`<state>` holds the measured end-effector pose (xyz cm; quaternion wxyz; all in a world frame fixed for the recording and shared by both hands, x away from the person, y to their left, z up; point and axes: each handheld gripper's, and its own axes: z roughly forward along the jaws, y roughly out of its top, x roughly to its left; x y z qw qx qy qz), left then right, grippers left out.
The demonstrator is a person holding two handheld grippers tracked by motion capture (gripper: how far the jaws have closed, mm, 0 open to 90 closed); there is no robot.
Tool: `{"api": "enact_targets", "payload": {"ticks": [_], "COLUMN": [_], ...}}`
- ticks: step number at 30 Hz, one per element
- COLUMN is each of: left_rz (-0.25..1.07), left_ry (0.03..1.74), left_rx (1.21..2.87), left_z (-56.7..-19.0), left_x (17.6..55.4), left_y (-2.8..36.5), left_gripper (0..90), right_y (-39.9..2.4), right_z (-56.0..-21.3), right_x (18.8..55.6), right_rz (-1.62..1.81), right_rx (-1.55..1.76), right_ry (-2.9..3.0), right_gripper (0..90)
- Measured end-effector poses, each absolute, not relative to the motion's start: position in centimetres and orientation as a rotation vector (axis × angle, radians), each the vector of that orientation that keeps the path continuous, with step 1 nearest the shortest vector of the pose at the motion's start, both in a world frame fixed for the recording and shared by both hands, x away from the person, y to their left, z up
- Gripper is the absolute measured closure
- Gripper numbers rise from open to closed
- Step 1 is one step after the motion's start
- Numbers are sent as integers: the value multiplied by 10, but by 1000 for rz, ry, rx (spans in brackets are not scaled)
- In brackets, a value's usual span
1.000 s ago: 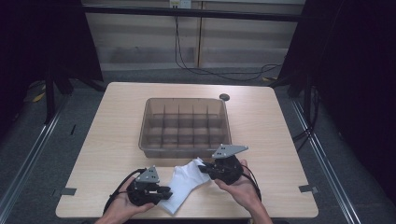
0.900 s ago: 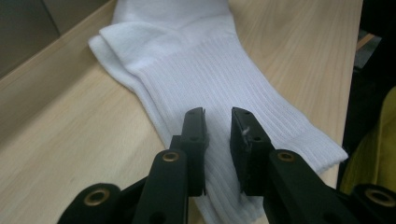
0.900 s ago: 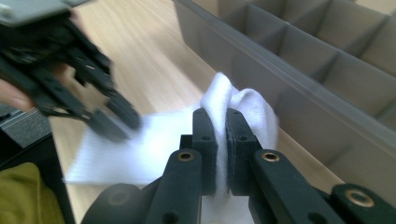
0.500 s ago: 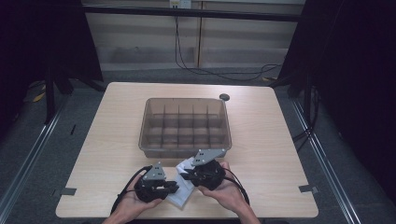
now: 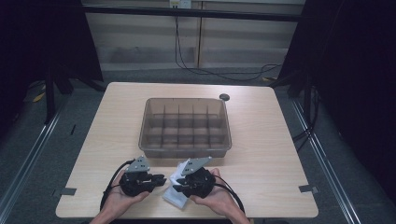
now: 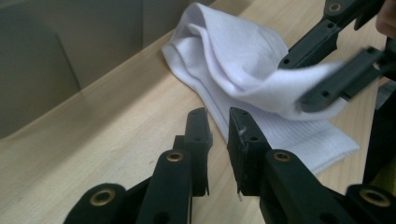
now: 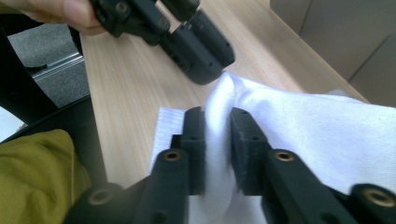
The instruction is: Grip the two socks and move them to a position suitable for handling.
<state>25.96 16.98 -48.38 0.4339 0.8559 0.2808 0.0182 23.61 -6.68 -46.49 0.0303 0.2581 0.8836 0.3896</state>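
Note:
A white ribbed cloth point(image 5: 172, 197) lies folded near the table's front edge, between my two grippers. My right gripper point(image 5: 178, 188) points left over it. In the right gripper view its jaws point(image 7: 217, 116) have just been opening, and a raised fold of the cloth point(image 7: 303, 126) still stands between the pads. My left gripper point(image 5: 161, 179) points right at the cloth's left edge. Its jaws point(image 6: 219, 119) stand a narrow gap apart with nothing between them, just short of the cloth point(image 6: 243, 56). Across it, the right gripper point(image 6: 296, 79) has a blurred flap at its tips.
A clear brown divided bin point(image 5: 144, 126) stands mid-table just beyond the grippers; its wall point(image 6: 37, 70) shows behind the cloth. A small black disc point(image 5: 224, 97) lies at the back. The table's front edge runs right under both hands.
The right gripper came left and down toward the left one, carrying the cloth's end over. The cloth went from spread out to a folded bundle between the grippers.

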Motion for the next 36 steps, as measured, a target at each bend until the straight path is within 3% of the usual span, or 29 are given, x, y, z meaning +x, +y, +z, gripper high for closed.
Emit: {"api": "enact_targets", "payload": {"ticks": [7,19,28,31,33,36], "left_rz": [59,33,32,20,28,28], "left_ry": [721,721,654,619,599,595], "left_rx": [2110,2094,2093,2119,2147,2184], "left_z": [-482,-479,-475,-478,-482,-489], "left_x": [264,264,257,257,258,261], "left_y": [175,167,147,139,130,118], "left_gripper": [764,709,666,705,786,794], "right_y": [-78,-93,-86,-97,-108,-120], "right_z": [-455,-468,-483,-475,-470,-469], "right_x": [233,243,240,240,242,247], "right_rz": [1247,1213,1162,1185,1204,1178], "right_rx": [803,926,909,930,963,1024], "right_ry": [2678,2645,2718,2673,2634,2577], "right_gripper": [666,740,704,718,734,729]}}
